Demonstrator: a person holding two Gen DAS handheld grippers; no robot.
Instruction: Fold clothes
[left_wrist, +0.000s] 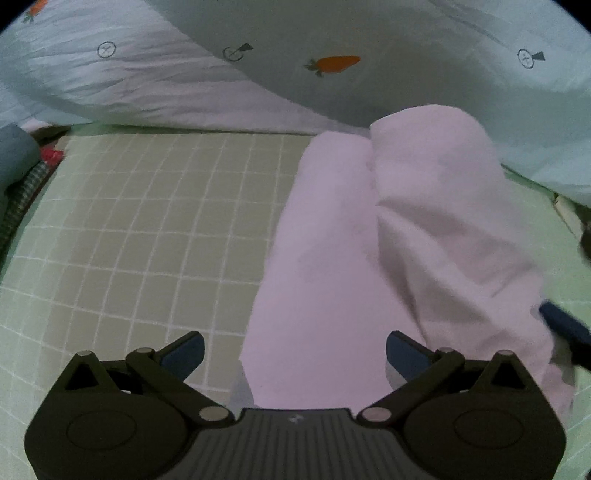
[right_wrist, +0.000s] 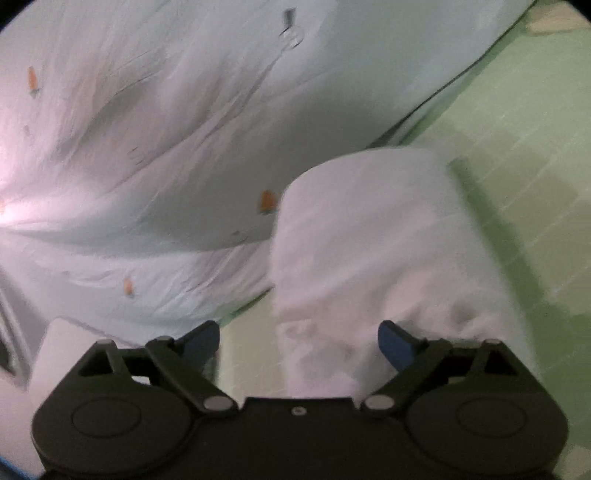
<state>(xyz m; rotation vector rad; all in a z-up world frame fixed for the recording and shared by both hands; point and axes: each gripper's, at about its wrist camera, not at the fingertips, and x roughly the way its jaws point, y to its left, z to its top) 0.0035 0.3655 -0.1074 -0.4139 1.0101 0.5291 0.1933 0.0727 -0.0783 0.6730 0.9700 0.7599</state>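
A pale pink garment (left_wrist: 351, 240) lies folded into a long bundle on the green grid mat (left_wrist: 147, 221), with its right part bunched up in a raised fold. My left gripper (left_wrist: 295, 350) hovers over its near end, jaws wide open, pads clear of the cloth. In the right wrist view the same garment (right_wrist: 369, 240) humps up in front of my right gripper (right_wrist: 299, 341), which stands open with cloth lying loose between its fingers. A dark blue finger (left_wrist: 565, 328) of the right gripper shows at the garment's right edge in the left wrist view.
A white duvet with carrot prints (left_wrist: 332, 62) is heaped along the far side of the mat and fills the left of the right wrist view (right_wrist: 147, 129). Checked cloth (left_wrist: 22, 199) lies at the mat's left edge. A flat white object (right_wrist: 62, 350) sits beside the right gripper.
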